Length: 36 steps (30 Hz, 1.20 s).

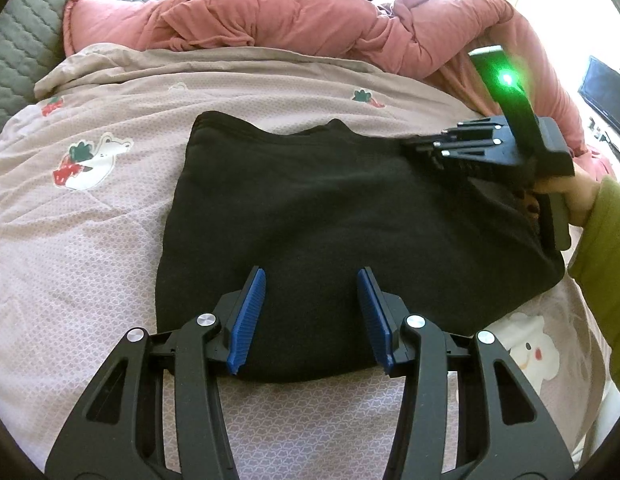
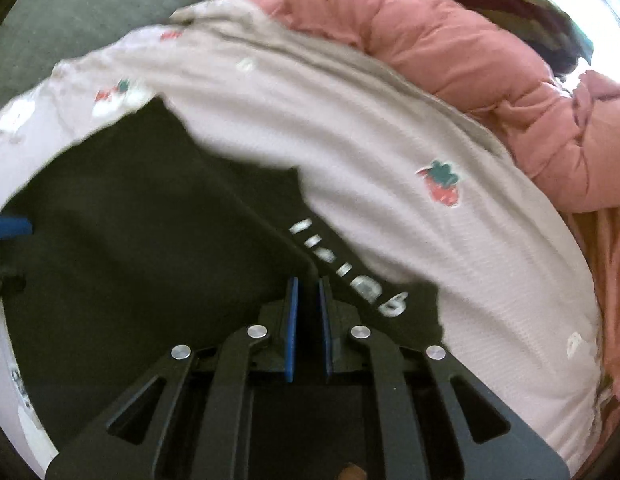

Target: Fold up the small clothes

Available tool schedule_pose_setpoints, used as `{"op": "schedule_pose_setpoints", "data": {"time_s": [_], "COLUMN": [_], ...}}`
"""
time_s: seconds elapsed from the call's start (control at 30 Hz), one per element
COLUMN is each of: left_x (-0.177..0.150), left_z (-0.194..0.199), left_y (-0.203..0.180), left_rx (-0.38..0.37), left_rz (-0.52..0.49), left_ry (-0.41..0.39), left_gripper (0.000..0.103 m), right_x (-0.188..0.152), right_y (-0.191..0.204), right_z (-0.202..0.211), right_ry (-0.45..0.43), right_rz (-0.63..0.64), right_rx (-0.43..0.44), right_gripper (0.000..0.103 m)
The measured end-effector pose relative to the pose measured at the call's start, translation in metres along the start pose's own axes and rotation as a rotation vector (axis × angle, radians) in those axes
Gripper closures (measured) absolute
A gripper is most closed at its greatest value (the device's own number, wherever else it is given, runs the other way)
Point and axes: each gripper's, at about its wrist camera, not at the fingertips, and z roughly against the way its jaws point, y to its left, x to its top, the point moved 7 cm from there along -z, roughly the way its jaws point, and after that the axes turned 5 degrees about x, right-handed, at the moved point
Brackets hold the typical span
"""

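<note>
A black garment (image 1: pixel 310 216), folded into a thick, roughly rectangular pad, fills the centre of the left wrist view and lies on a pale pink bedsheet (image 1: pixel 110 240) printed with small bears and strawberries. At the bottom of that frame the left gripper (image 1: pixel 311 316) hangs over the garment's near edge with its blue ribbed fingers (image 1: pixel 248 320) spread wide apart and nothing between them; the dark cloth shows through the gap. At the right of the same frame the right gripper (image 1: pixel 450 152) reaches in over the garment's far right corner, a green light glowing on its housing, and the person's hand (image 1: pixel 570 196) in an olive-green sleeve (image 1: pixel 606 272) holds its handle at the right edge. In the right wrist view, which is blurred, the right gripper (image 2: pixel 309 320) sits at bottom centre with its blue pads (image 2: pixel 291 328) drawn close together, pinching a fold of the black garment (image 2: pixel 150 240) between them; white lettering (image 2: pixel 350 276), too smeared to read, runs along the cloth just right of the pads. A blue finger of the other gripper shows at the left edge of that view. A rumpled salmon-pink quilt (image 1: pixel 290 16) is heaped across the top of both frames beyond the sheet, and a grey quilted surface (image 1: pixel 26 44) occupies the upper left.
</note>
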Motion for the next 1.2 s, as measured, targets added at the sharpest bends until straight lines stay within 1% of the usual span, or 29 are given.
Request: {"op": "schedule_pose_setpoints", "data": {"time_s": [0.13, 0.2, 0.23, 0.37, 0.4, 0.47, 0.53, 0.57, 0.6, 0.67, 0.7, 0.77, 0.83, 0.93, 1.0, 1.03, 1.13, 1.17, 1.2], "left_x": [0.000, 0.000, 0.000, 0.000, 0.000, 0.001, 0.001, 0.001, 0.002, 0.002, 0.001, 0.001, 0.002, 0.002, 0.003, 0.004, 0.006, 0.006, 0.006], "left_z": [0.000, 0.000, 0.000, 0.001, 0.001, 0.002, 0.002, 0.003, 0.003, 0.003, 0.003, 0.003, 0.005, 0.006, 0.009, 0.010, 0.014, 0.015, 0.016], "left_y": [0.001, 0.001, 0.000, 0.001, 0.002, 0.002, 0.002, 0.002, 0.002, 0.002, 0.002, 0.002, 0.003, 0.003, 0.004, 0.004, 0.007, 0.007, 0.008], "left_rx": [-0.003, -0.004, -0.004, -0.005, -0.005, -0.004, -0.002, -0.001, -0.002, -0.001, 0.000, 0.001, 0.003, 0.000, -0.005, -0.005, -0.004, -0.004, -0.002], "left_rz": [0.006, 0.008, 0.008, 0.011, 0.012, 0.013, 0.014, 0.015, 0.015, 0.014, 0.015, 0.015, 0.016, 0.019, 0.025, 0.027, 0.043, 0.047, 0.050], "left_ry": [-0.001, -0.001, -0.001, -0.001, -0.002, -0.003, -0.005, -0.009, -0.012, -0.012, -0.012, -0.011, -0.013, -0.012, -0.009, -0.011, -0.010, -0.011, -0.012], "left_gripper": [0.063, 0.063, 0.063, 0.063, 0.063, 0.063, 0.063, 0.061, 0.059, 0.058, 0.058, 0.058, 0.058, 0.054, 0.053, 0.053, 0.053, 0.053, 0.053], "right_x": [0.000, 0.000, 0.000, -0.007, -0.012, -0.020, -0.033, -0.038, -0.045, -0.061, -0.069, -0.085, -0.093, -0.097, -0.099, -0.100, -0.103, -0.101, -0.100], "right_y": [-0.002, -0.007, -0.014, -0.049, -0.059, -0.065, -0.064, -0.063, -0.059, -0.058, -0.059, -0.070, -0.081, -0.088, -0.087, -0.085, -0.078, -0.075, -0.071], "right_z": [-0.016, -0.013, -0.008, 0.028, 0.041, 0.057, 0.068, 0.068, 0.066, 0.056, 0.050, 0.036, 0.032, 0.041, 0.048, 0.054, 0.075, 0.080, 0.089], "right_ry": [0.015, -0.007, -0.026, -0.106, -0.132, -0.152, -0.146, -0.137, -0.117, -0.054, -0.029, 0.029, 0.013, 0.005, 0.008, 0.000, -0.050, -0.067, -0.091], "right_rz": [0.004, -0.015, -0.041, -0.154, -0.189, -0.218, -0.233, -0.239, -0.247, -0.268, -0.274, -0.292, -0.356, -0.404, -0.425, -0.436, -0.458, -0.465, -0.474], "right_rx": [-0.039, -0.065, -0.084, -0.171, -0.184, -0.180, -0.160, -0.139, -0.119, -0.110, -0.111, -0.183, -0.177, -0.206, -0.206, -0.201, -0.184, -0.177, -0.168], "right_gripper": [0.093, 0.085, 0.081, 0.080, 0.080, 0.078, 0.078, 0.078, 0.077, 0.076, 0.076, 0.077, 0.075, 0.073, 0.064, 0.057, 0.052, 0.046, 0.042]}}
